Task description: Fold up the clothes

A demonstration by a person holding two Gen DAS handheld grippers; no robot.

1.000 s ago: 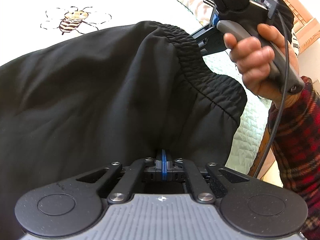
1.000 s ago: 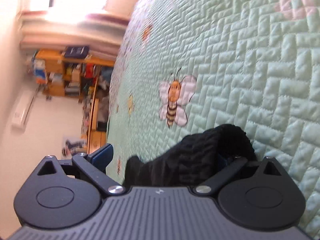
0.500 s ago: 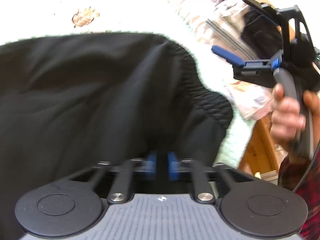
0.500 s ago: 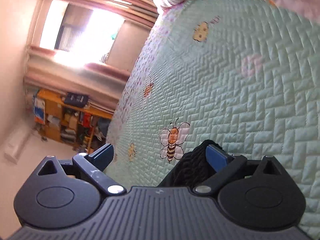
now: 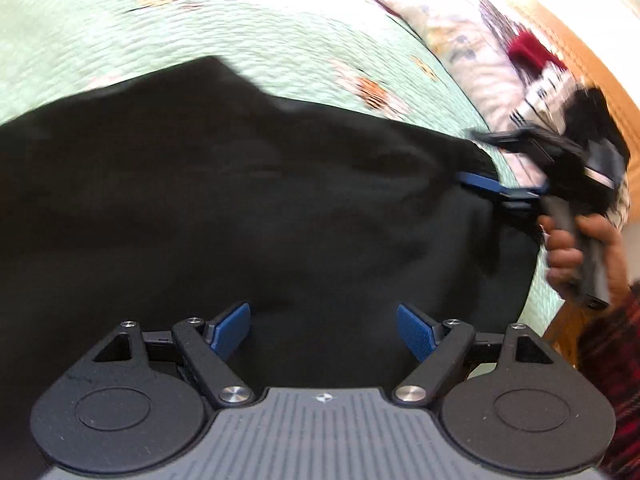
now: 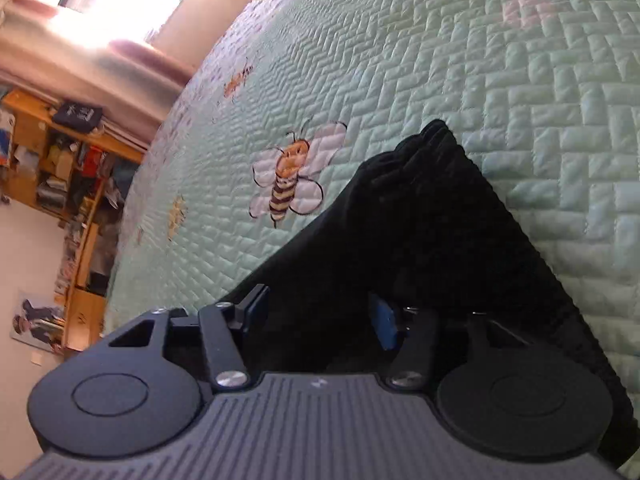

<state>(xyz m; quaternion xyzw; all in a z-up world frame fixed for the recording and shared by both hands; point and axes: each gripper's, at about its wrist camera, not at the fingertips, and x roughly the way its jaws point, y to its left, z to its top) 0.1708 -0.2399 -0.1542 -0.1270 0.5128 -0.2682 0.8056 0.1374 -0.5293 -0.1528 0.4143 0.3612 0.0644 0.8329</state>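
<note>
My left tool (image 5: 324,328) stands with its blue pads spread wide and nothing between them, poised just over the near edge of the black garment (image 5: 240,208), which fills the middle and left of the left wrist frame. The garment lies spread on the mint quilted bed (image 5: 240,28), its long run going from the lower left of that frame toward the right, where my right tool (image 5: 500,192) sits at its far corner. In the right wrist view that right tool (image 6: 320,316) has its pads parted with dark cloth (image 6: 420,240) bunched between and around them; whether the pads actually pinch it I cannot tell. From there the cloth climbs to a ribbed point in the centre right, beside the printed bee (image 6: 290,176).

The garment sits straight ahead of my left tool, so that one is nearer the bulk; the right one has only the corner. Whether this spread is a fold laid down or one still to be made, the pictures fit either.
</note>
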